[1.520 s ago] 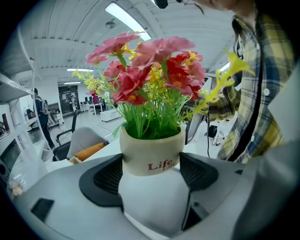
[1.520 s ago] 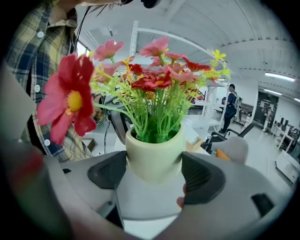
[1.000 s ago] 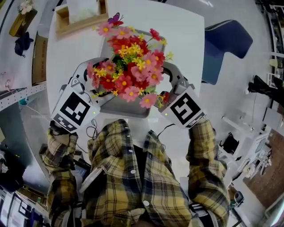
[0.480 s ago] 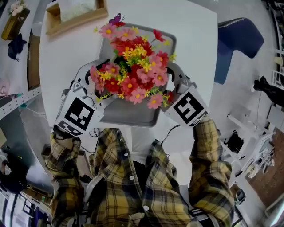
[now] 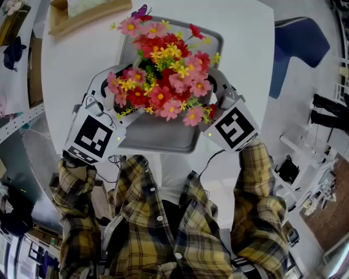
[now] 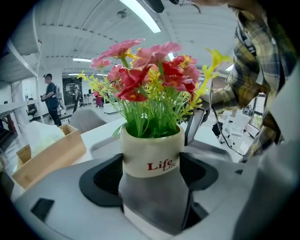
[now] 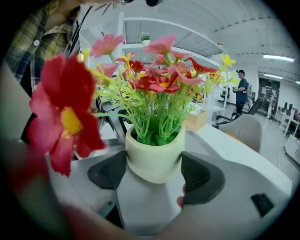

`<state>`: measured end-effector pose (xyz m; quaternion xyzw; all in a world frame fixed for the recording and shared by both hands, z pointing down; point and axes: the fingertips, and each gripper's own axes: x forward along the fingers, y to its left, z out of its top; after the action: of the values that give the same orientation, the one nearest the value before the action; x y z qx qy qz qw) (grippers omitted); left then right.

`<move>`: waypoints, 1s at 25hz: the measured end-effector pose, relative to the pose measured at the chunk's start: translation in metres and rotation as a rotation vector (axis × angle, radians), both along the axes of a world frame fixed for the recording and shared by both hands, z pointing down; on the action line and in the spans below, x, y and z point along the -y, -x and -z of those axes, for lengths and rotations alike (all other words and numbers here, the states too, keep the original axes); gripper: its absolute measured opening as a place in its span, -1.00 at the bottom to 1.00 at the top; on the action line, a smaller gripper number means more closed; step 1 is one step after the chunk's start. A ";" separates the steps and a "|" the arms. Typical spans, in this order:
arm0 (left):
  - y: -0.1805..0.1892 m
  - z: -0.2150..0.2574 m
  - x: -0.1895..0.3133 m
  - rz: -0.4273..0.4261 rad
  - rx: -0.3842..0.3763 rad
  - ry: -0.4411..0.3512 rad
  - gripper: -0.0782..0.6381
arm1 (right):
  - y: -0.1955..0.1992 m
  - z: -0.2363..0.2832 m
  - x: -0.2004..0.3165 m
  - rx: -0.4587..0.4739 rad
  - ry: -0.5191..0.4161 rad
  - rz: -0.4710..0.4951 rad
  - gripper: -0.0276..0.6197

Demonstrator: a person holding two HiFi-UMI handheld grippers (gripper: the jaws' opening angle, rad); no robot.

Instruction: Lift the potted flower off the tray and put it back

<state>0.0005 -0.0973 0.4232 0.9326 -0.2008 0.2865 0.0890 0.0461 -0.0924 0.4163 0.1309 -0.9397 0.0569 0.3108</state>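
Left gripper [image 6: 151, 176]: dark padded fingers [image 6: 101, 178] closed against both flanks of the potted flower [image 6: 152, 150], clamping it. Right gripper [image 7: 154, 176]: dark ribbed fingers [image 7: 202, 178] likewise closed on the same pot from the opposite side, so the pot sits squarely between each pair. Position: the potted flower is held between the two grippers over the grey rectangular metal tray [image 5: 163, 139]. No view settles whether its base touches the tray. Change: against the head view of a second ago, both grippers flank the bouquet as before, and a wider strip of bare tray shows on the person's side of the blooms. Description: small round cream-coloured pot, rounded at the base, with "Life" in red lettering on the side facing the left gripper. It is filled with thin green stems bearing pink, red and yellow blooms that spread well beyond the rim. A purple butterfly ornament [image 5: 140, 11] sits at the bouquet's far edge. Surroundings: the tray lies on a white counter [image 5: 245, 65], with a shallow wooden box [image 5: 87, 16] at the far left corner and a blue chair [image 5: 297, 49] beside the counter.
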 end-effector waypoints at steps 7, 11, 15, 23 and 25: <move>0.011 0.002 -0.005 0.006 -0.003 -0.016 0.25 | 0.008 -0.001 -0.005 -0.012 -0.002 -0.019 0.15; 0.015 0.002 -0.008 0.011 0.000 -0.014 0.25 | 0.012 -0.003 -0.008 -0.013 -0.001 -0.028 0.15; 0.015 0.008 -0.006 0.012 0.001 -0.019 0.25 | 0.012 0.006 -0.007 0.005 -0.013 -0.039 0.15; 0.007 0.001 -0.004 0.025 -0.009 -0.017 0.25 | 0.004 0.002 -0.004 0.002 -0.028 -0.046 0.15; 0.004 -0.001 -0.003 0.028 -0.001 -0.013 0.25 | 0.001 0.001 -0.003 -0.005 -0.030 -0.049 0.15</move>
<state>-0.0032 -0.0947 0.4241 0.9303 -0.2155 0.2836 0.0871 0.0447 -0.0894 0.4153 0.1588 -0.9362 0.0502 0.3096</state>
